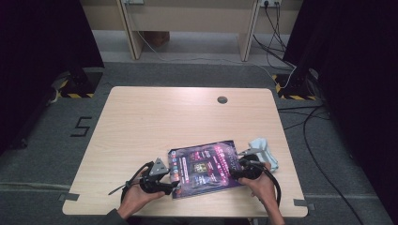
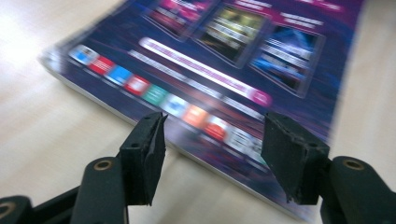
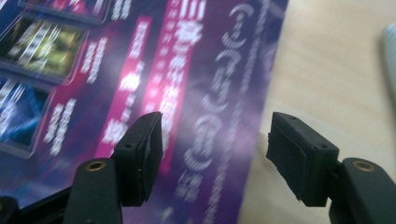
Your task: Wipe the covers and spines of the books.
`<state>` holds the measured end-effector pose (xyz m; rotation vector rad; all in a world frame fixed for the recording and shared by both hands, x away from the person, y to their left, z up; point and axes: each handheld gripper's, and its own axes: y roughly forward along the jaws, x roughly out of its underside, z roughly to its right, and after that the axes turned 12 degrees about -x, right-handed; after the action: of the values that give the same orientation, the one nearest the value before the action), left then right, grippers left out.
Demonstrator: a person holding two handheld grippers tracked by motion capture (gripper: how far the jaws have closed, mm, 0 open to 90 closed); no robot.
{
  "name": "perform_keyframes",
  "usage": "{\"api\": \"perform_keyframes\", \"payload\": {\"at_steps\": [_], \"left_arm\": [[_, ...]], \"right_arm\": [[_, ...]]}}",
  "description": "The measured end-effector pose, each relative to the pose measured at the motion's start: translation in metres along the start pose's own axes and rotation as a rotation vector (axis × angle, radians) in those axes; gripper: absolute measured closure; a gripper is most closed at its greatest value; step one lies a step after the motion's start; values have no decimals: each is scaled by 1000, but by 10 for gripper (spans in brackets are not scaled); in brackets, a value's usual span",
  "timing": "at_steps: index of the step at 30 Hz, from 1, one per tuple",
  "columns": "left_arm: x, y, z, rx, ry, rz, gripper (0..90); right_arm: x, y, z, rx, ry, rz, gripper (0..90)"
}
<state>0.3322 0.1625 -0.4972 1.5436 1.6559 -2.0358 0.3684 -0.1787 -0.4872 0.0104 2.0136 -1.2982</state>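
- Your left gripper [image 1: 164,183] has its fingers [image 2: 144,154] spread, gripping nothing; the magazine's [image 1: 202,168] left edge lies just ahead of and between them on the table [image 1: 155,122].
- Your right gripper [image 1: 241,169] is open too, its fingers [image 3: 140,156] astride the magazine's right edge: one over the purple cover, the other over bare wood.
- Risk: the magazine lies flat, so fingers closing from above may skid over the glossy cover and catch only the top sheet, creasing or tearing it.
- Risk: if one side bites before the other, I judge the booklet will twist or slide out from between the other fingers.
- Risk: the crumpled pale cloth [image 1: 264,149] sits just beyond your right fingers; a sweep that way could drag it along.
- Count: one magazine, one cloth, two grippers, one table.
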Motion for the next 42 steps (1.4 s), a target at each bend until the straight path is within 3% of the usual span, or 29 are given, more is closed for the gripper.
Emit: {"api": "perform_keyframes", "payload": {"at_steps": [4, 8, 11, 16, 20, 28, 31, 34, 38, 42], "left_arm": [[-3, 11, -2, -30, 20, -6, 390], [-2, 10, 2, -23, 51, -5, 425], [-1, 10, 3, -21, 43, -13, 423], [2, 5, 11, 8, 59, -25, 416], [3, 1, 26, 50, 87, -8, 538], [-1, 4, 42, 70, 91, 0, 539], [-2, 5, 38, 76, 83, 0, 479], [-4, 9, 24, 15, 64, 1, 349], [-6, 14, 0, -68, 25, 13, 322], [-7, 19, -19, -111, 7, 5, 296]], "right_arm": [[12, -2, -8, 5, 2, 13, 349], [12, -1, -7, 7, -15, 10, 339], [10, 1, -6, 11, -25, 9, 341], [0, 5, 1, 39, -34, 11, 328], [-10, 11, 5, 75, -46, 14, 329], [-38, 28, 10, 143, -63, 17, 345], [-39, 29, 10, 138, -61, 26, 362], [-34, 24, 12, 106, -13, 30, 337], [-22, 11, 8, 65, -8, 48, 325], [-13, 5, 2, 24, 5, 61, 322]]}}
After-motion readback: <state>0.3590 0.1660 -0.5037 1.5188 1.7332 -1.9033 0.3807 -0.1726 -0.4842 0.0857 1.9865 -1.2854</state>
